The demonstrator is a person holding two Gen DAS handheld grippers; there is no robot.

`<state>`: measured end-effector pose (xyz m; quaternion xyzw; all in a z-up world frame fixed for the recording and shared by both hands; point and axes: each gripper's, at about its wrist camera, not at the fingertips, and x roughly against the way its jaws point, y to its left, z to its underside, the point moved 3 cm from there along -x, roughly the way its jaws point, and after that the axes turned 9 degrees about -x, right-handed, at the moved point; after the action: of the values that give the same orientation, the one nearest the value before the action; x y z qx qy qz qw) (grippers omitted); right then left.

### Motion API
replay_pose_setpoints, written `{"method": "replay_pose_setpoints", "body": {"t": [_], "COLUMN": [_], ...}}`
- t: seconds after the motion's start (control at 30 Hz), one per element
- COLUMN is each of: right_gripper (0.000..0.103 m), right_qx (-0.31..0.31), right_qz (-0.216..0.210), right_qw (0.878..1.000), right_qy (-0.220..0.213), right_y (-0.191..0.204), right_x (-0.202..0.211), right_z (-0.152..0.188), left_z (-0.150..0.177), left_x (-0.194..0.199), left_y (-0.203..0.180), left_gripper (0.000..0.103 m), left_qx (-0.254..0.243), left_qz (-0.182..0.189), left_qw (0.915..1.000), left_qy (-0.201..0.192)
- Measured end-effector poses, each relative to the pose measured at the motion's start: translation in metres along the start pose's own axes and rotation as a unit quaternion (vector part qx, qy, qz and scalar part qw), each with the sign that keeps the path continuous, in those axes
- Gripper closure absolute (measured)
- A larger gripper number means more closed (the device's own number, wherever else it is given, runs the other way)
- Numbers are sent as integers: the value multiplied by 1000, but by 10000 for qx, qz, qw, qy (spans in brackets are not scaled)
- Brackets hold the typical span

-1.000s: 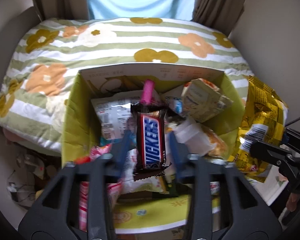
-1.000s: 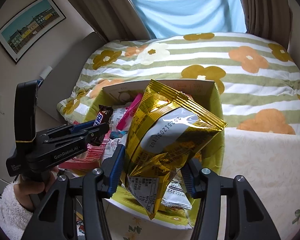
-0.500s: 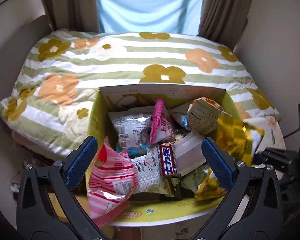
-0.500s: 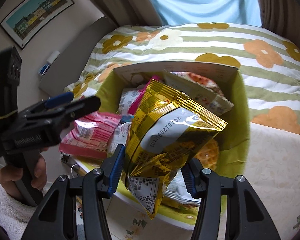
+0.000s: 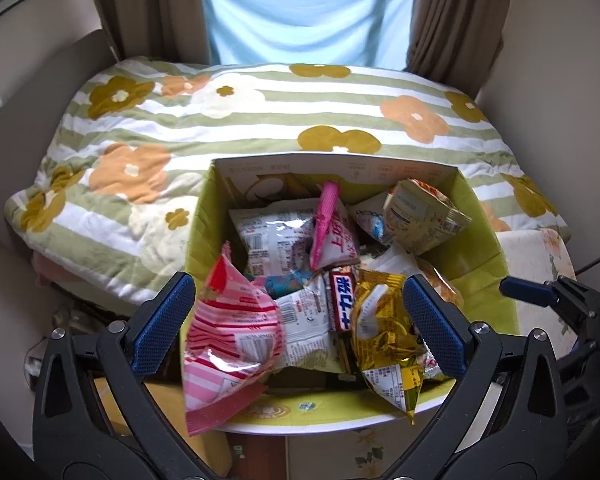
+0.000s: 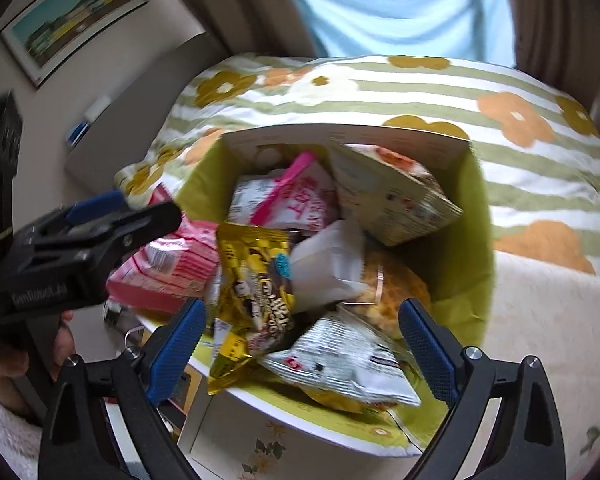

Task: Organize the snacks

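A green-lined cardboard box (image 5: 480, 280) (image 6: 464, 256) holds several snack packs. A gold foil bag (image 5: 384, 332) (image 6: 256, 284) lies in its near part, beside a Snickers bar (image 5: 343, 300). A pink striped bag (image 5: 232, 336) (image 6: 172, 268) hangs over the near left rim. A pink pouch (image 5: 332, 228), a beige pack (image 5: 420, 216) and a silver pack (image 6: 348, 360) also lie inside. My left gripper (image 5: 300, 320) is open and empty above the box's near edge. My right gripper (image 6: 304, 340) is open and empty above the box; it also shows at the right edge of the left wrist view (image 5: 540, 300).
The box stands against a bed with a striped floral quilt (image 5: 260, 120) (image 6: 500, 92). Curtains and a window (image 5: 308, 12) lie beyond. A cream floral cloth (image 6: 548, 320) covers the surface right of the box. A framed picture (image 6: 72, 20) hangs on the left wall.
My left gripper let go of the Snickers bar into the box and pulled back. My right gripper opened and the gold bag dropped into the box.
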<state>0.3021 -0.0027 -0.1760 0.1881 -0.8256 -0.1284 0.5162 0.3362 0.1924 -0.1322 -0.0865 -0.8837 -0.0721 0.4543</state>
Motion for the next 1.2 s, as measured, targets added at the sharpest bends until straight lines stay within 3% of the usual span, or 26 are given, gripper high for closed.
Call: {"method": "replay_pose_setpoints", "body": {"t": [0.27,0.67,0.9,1.03,1.2], "right_gripper": [7,7,7,7,7], "right_qx": [-313,-253,-120,-143,-181], "right_qz": [292,652,1274,1636,1747], "right_qw": [9983,9852,9648,9533,9467], "right_qy": [-388,-1565,-2296,-2533,-2700], "right_y": [-18,-35,-46,-53,-65], "right_x": [31,163,253,279,293], "right_z": [2,15,67,100,131], "left_z": [0,16,55,85,112], "left_x": [19,136,203,229,243], "left_y": [-7,-69,-119,-148,-174], "left_gripper": [0,0,0,0,0], "left_qx": [76,71,96,124,-20], "left_qz": [55,-149,-248,-272,-445], "left_qw": [9997,9921,9843,9798,9765], "left_qy": [-212,-1242,-1742,-1978,-2110]}}
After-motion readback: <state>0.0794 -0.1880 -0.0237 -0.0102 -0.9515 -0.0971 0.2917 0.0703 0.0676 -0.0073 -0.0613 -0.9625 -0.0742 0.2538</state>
